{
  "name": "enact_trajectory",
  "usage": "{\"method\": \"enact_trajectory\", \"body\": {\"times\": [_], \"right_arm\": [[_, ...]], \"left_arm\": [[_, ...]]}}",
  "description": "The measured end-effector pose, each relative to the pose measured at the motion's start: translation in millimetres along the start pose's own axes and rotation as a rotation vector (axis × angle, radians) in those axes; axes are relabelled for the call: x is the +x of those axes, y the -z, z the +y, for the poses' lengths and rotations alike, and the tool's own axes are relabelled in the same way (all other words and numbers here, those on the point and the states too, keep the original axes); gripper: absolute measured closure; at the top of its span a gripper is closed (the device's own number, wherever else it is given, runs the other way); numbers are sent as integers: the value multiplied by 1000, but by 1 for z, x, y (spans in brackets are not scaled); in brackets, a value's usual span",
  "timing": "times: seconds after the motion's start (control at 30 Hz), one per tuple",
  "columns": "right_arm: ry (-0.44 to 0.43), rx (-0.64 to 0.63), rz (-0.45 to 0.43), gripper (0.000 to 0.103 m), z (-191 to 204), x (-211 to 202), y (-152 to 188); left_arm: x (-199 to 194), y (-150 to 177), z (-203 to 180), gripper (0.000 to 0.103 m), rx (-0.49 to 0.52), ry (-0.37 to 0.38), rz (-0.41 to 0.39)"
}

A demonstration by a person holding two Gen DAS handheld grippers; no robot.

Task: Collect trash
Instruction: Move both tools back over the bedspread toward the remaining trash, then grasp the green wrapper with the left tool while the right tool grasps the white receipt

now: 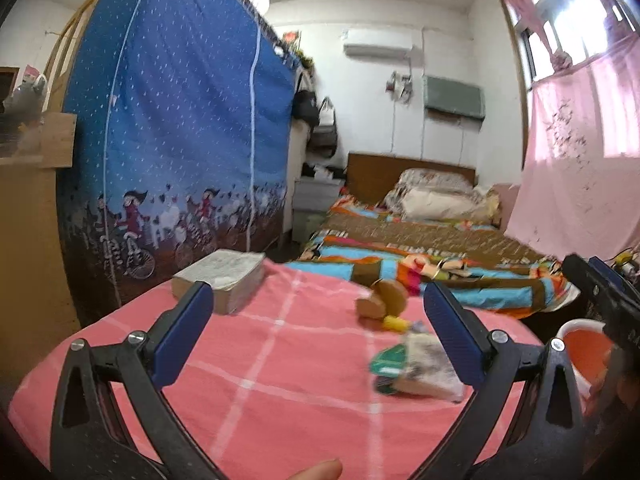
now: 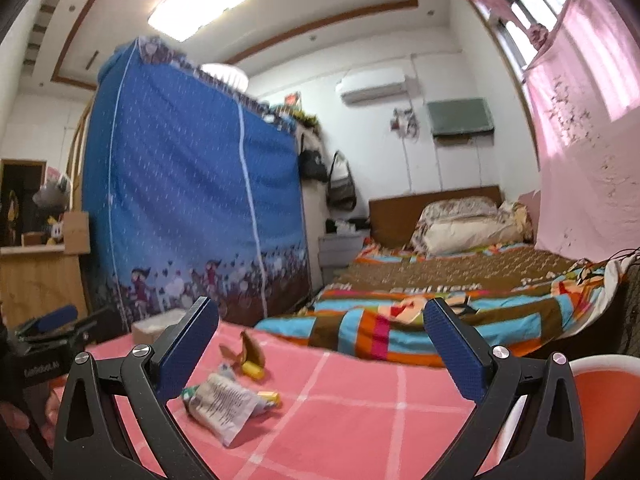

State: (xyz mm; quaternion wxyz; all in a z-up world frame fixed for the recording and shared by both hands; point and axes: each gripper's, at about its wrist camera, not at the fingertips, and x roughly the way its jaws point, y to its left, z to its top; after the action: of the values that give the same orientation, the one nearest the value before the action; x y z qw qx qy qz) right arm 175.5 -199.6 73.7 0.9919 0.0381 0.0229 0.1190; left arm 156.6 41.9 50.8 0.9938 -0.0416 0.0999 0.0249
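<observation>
Left wrist view: the left gripper has its jaws spread wide, nothing between the pads. Under it is a surface covered by a pink cloth with a white check pattern. The trash sits toward the right edge: a crumpled whitish plastic wrapper with a green end, just inside the right jaw but not pinched. A bit further toward the far edge there's a small yellow scrap and a brown curled peel-like piece, blurry so I can't say exactly what it is. A thick pale book-shaped block lies near the far left corner. Off the right edge is an orange bin with a white rim, and the right gripper pokes in above it.

Right wrist view: the right gripper's jaws are wide apart too, holding nothing. The whitish wrapper lies on the pink cloth down by the left jaw, with the yellow scrap and brown piece beyond it. The orange bin is at the right edge, and the left gripper shows at the far left. Behind everything stands a blue fabric wardrobe and a bed with a colourful striped quilt.
</observation>
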Motion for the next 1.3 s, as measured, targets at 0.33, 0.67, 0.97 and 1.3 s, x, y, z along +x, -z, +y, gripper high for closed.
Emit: {"method": "enact_trajectory", "body": {"times": [0.33, 0.67, 0.97, 1.3], "right_arm": [[-21, -131, 370, 0, 50, 61, 36], [-66, -149, 556, 0, 77, 96, 54], [-52, -118, 632, 15, 61, 95, 62], [-40, -64, 641, 17, 20, 74, 61]], "left_arm": [[40, 15, 34, 0, -81, -73, 293], [56, 27, 52, 0, -190, -72, 432], [67, 30, 36, 0, -215, 58, 492], [79, 32, 1, 10, -166, 239, 533]]}}
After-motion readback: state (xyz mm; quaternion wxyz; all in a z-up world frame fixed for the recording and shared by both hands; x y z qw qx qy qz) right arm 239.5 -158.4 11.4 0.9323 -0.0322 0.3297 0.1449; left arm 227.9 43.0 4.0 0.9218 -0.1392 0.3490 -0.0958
